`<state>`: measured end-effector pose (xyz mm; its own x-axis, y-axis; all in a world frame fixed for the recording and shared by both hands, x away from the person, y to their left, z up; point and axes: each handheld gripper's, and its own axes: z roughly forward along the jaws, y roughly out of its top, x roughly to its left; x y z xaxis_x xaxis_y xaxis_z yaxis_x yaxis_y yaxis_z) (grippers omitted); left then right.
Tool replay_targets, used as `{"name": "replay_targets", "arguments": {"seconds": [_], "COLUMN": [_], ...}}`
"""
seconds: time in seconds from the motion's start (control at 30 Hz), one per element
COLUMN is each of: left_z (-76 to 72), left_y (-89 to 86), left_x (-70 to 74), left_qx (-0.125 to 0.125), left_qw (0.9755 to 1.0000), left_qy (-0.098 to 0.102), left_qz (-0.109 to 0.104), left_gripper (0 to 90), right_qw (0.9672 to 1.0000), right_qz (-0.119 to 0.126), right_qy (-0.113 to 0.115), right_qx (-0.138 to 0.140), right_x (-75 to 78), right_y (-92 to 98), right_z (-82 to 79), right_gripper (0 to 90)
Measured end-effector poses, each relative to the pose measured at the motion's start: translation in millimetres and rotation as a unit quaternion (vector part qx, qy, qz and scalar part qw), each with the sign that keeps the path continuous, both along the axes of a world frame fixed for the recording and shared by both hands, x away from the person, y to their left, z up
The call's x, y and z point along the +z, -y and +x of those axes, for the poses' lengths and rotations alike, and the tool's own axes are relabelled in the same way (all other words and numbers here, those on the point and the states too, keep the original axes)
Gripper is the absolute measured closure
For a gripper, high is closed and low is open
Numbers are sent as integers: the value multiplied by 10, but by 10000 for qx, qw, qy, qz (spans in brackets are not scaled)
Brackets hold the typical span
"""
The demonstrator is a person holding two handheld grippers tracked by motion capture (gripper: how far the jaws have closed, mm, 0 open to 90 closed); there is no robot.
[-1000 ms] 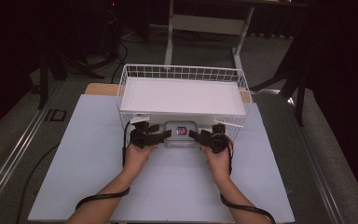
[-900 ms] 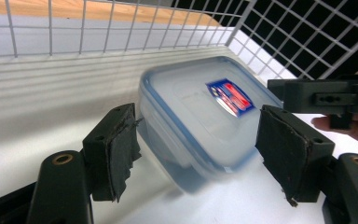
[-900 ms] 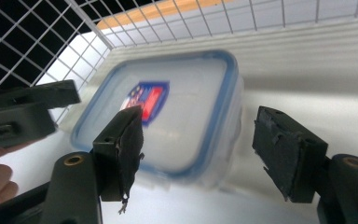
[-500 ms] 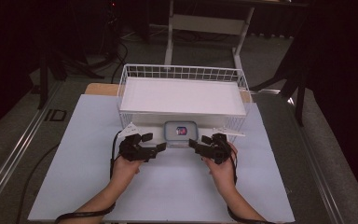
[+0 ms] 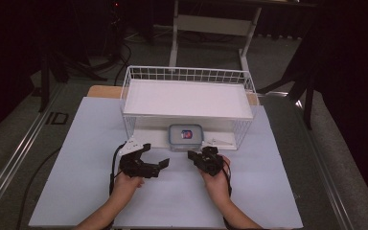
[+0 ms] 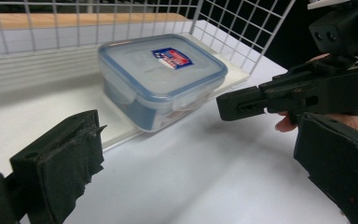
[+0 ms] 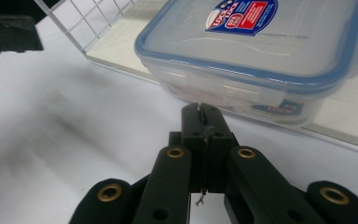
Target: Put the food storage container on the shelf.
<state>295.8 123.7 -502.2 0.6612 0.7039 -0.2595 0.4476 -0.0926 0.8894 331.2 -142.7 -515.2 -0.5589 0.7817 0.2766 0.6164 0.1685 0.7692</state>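
Clear plastic container (image 5: 186, 137) with blue-rimmed snap lid and red/blue label sits on the white lower shelf of the wire rack (image 5: 188, 76), at its front edge, flat and upright; lid on. Rack stands at the far side of the white bench (image 5: 76, 143), with a white board across its top. Both tongs are on the near side of the container, apart from it, nothing touching it. Left tongs (image 5: 154, 158) are left of centre, jaws spread wide and empty, having just been opening; in the left gripper view the container (image 6: 161, 77) lies ahead between the two black pads (image 6: 63, 163), well clear of both. Right tongs (image 5: 191, 155) are just in front of the container's right half, jaws clenched on nothing, having just been closing; the right gripper view shows the two pads pressed flat together (image 7: 204, 122) with their tip just short of the container's (image 7: 261, 51) front latch. Right tongs also show in the left gripper view, pointing across at the right (image 6: 223, 105). Cables trail back along both forearms.
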Motion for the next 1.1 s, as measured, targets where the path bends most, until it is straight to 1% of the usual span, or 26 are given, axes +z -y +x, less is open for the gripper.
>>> {"name": "replay_targets", "arguments": {"seconds": [0.03,0.1,0.13,0.2,0.23,0.27,0.37,0.4,0.6,0.67,0.73,0.83,1.1], "left_z": [-3,-12,-14,-14,-15,-15,-11,-12,-16,-16,-21,-30,-38], "left_y": [-4,-10,-13,-14,-13,-16,-25,-27,-11,-3,9,16,38], "left_x": [-8,-26,-30,-29,-22,-20,-14,-15,-27,-33,-35,-36,-41], "left_qx": [-4,72,90,104,150,160,187,190,146,115,91,77,36], "left_qw": [10000,10000,9999,9998,9998,9997,9997,9996,9998,9998,9998,9998,9999], "left_qy": [12,29,25,40,79,103,106,110,145,141,156,156,164], "left_qz": [-14,-36,-92,-133,-107,-139,-154,-156,-54,-44,-7,-10,11], "left_gripper": [21,21,21,21,21,21,21,21,21,21,21,22,21], "right_qw": [10000,9999,9999,9999,9999,9998,9999,9998,9997,9996,9996,9996,9995], "right_qz": [-49,-132,-138,-130,-99,-143,-127,-158,-150,-167,-141,-147,-125], "right_qy": [29,77,81,85,64,105,99,100,90,136,104,127,99], "right_qx": [-5,14,-7,-35,-41,-42,-52,-51,-191,-199,-226,-226,-287], "right_x": [-11,-29,-37,-44,-48,-49,-61,-66,-72,-77,-86,-89,-99], "right_y": [-22,-54,-68,-80,-91,-116,-140,-153,-182,-203,-224,-245,-243], "right_z": [13,45,62,84,103,126,174,198,303,333,360,389,473], "right_gripper": [897,897,898,898,898,898,898,898,898,897,897,898,897]}}
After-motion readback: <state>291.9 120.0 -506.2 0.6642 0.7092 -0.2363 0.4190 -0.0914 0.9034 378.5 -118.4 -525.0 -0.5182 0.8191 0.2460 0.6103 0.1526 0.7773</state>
